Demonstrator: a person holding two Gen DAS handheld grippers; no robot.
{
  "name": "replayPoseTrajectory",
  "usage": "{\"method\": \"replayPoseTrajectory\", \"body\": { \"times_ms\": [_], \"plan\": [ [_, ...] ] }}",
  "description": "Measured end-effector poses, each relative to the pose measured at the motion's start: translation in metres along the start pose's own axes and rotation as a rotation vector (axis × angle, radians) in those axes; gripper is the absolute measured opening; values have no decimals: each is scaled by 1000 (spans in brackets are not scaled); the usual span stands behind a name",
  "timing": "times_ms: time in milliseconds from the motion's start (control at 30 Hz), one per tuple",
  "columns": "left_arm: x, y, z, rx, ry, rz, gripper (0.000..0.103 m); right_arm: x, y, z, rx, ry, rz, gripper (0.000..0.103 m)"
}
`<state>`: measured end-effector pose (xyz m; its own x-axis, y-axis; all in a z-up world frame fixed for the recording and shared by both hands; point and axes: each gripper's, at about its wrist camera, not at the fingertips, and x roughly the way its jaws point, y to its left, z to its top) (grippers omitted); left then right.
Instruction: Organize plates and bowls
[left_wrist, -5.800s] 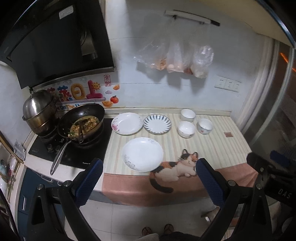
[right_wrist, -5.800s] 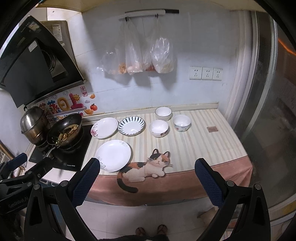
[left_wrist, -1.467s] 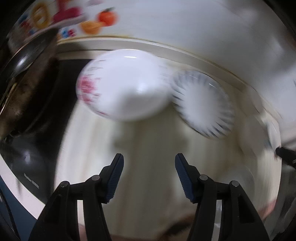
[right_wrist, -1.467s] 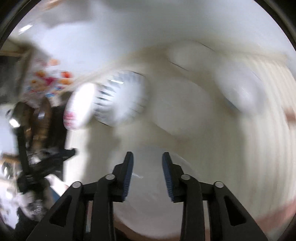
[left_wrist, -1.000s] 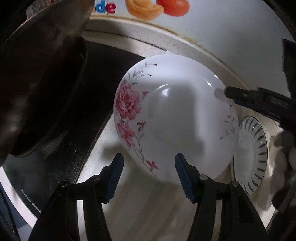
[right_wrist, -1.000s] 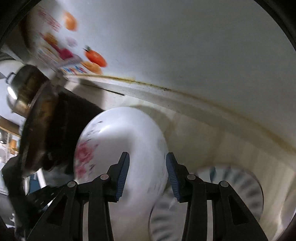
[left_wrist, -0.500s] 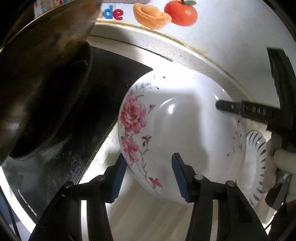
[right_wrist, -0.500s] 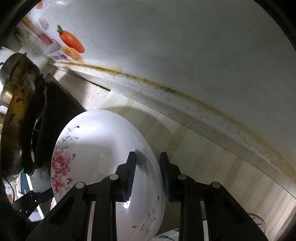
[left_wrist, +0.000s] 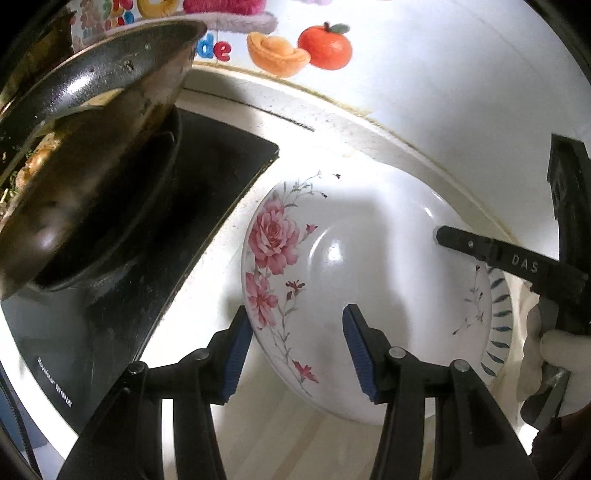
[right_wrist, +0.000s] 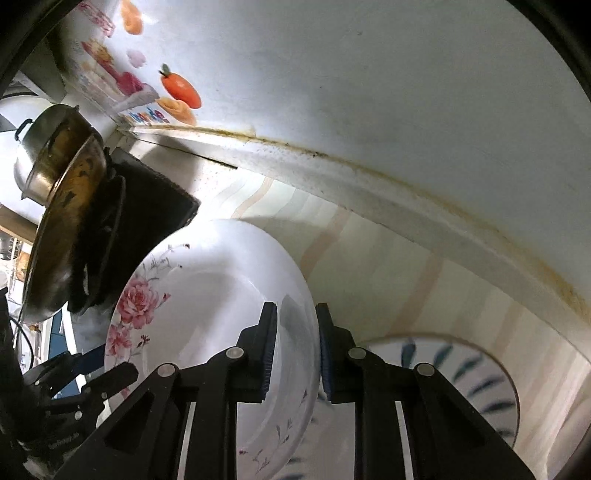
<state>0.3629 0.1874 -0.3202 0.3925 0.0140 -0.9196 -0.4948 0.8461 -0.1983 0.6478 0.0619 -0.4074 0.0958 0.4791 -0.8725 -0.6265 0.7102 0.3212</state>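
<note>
The rose-patterned plate (left_wrist: 369, 295) is tilted above the striped table (right_wrist: 424, 280), its right edge over the blue-striped plate (right_wrist: 476, 373), which lies flat. Just to the left stands the black cooktop (left_wrist: 192, 206) with a dark frying pan (left_wrist: 92, 155), and a steel pot (right_wrist: 40, 158) behind it. The right hand-held gripper (right_wrist: 295, 350) has just been closing and its pads are clamped on the plate's far rim. The left hand-held gripper (left_wrist: 295, 350) has its fingers on both sides of the near rim, one under and one over it; whether they press cannot be told.
</note>
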Motion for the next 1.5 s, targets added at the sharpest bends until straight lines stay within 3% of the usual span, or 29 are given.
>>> {"method": "replayPoseTrajectory", "body": {
  "times_ms": [200, 400, 833, 1200, 1367, 1500],
  "plan": [
    [-31, -14, -13, 44, -8, -34, 48, -46, -3, -32, 22, -36, 15, 23],
    [-59, -43, -42, 118, -1, -54, 48, -102, -10, -86, 85, -91, 23, 23],
    [-73, -111, -117, 338, 112, -134, 48, -196, -47, -259, 292, -129, -2, 23],
    [-49, -141, -180, 472, 240, -106, 48, -197, -77, -377, 451, -74, 13, 23],
    [-37, -142, -194, 486, 274, -79, 48, -183, -85, -406, 476, -36, 20, 23],
    [-34, -148, -199, 496, 275, -69, 48, -172, -90, -411, 497, -15, 24, 23]
  ]
}}
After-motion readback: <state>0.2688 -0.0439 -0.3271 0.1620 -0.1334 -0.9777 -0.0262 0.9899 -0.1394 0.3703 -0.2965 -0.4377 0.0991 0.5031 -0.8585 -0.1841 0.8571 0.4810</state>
